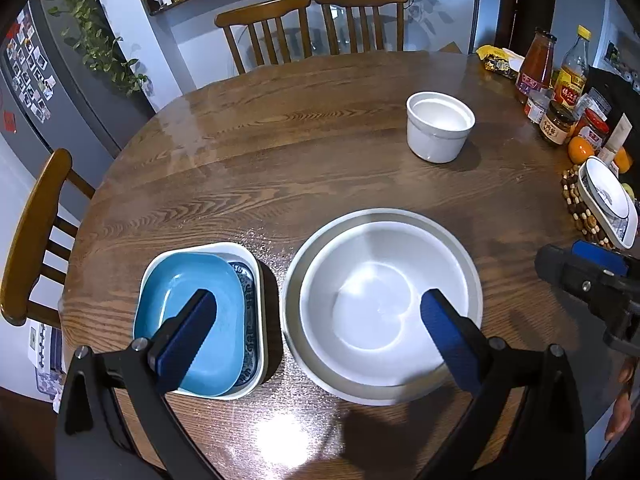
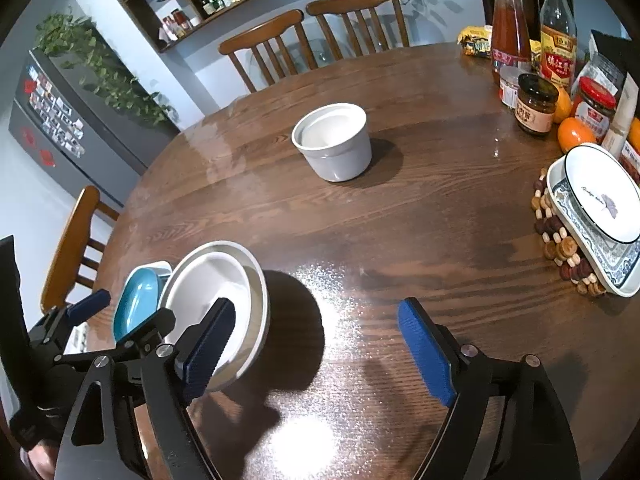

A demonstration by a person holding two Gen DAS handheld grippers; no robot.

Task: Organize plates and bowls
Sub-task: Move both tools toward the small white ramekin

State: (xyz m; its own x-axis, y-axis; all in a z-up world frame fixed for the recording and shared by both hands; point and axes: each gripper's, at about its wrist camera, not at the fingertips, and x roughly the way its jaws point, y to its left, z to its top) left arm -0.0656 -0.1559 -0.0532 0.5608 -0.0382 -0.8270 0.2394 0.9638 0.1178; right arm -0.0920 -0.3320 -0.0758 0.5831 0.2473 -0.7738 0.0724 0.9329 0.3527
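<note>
Hovering tilted down over the table, left claw gaped wide above blue dish and white bowl, gripping nothing. Right claw spread over bare wood, empty. Small white pot stood apart. Bottle labels: Chinese characters, unreadable.

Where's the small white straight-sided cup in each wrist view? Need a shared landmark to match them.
Left wrist: small white cup upper right of centre, standing alone on the wooden table.
Right wrist: same cup just above centre, slightly left.
Shared landmark: the two wooden chairs behind the table's far edge, behind the cup in both views.
</note>
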